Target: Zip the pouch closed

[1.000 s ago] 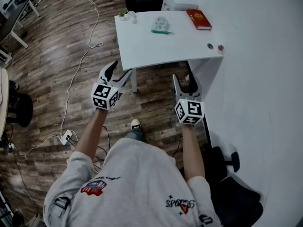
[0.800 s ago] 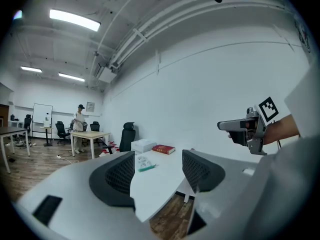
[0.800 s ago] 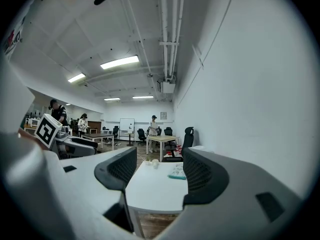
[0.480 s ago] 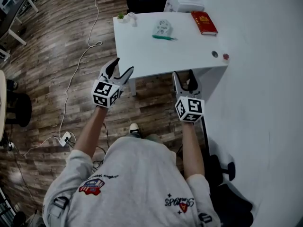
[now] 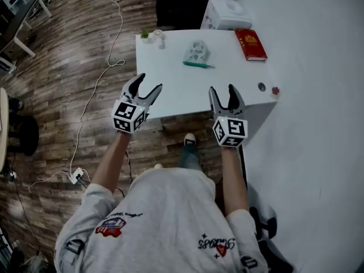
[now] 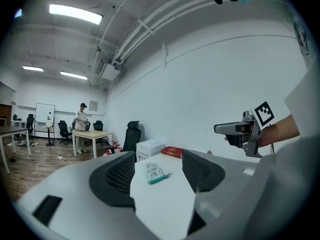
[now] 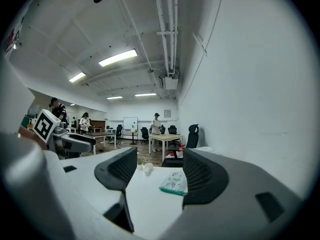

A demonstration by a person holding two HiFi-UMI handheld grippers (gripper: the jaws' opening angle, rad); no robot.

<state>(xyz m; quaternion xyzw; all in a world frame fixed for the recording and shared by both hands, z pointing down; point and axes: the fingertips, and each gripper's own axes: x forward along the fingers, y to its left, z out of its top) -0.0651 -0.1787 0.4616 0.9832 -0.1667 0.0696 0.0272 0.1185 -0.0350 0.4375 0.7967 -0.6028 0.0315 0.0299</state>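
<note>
Head view: pouch [image 5: 195, 51] flat on white table [image 5: 170, 90], teal zip edge nearest us, running L-R. Well ahead of both; R gripper [image 5: 222, 89] slightly nearer than L gripper [image 5: 148, 82].
L gripper view: jaws wide apart, empty, pouch [image 6: 154, 173] dead ahead.
R gripper view: same, pouch [image 7: 174, 183] ahead-right.

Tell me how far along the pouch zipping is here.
Done: nothing visible. The pouch lies untouched on the table, its zip too small to read. In hand: nothing; left claw and right claw hover open at the near edge. Remaining: reach, grip, zip.
</note>
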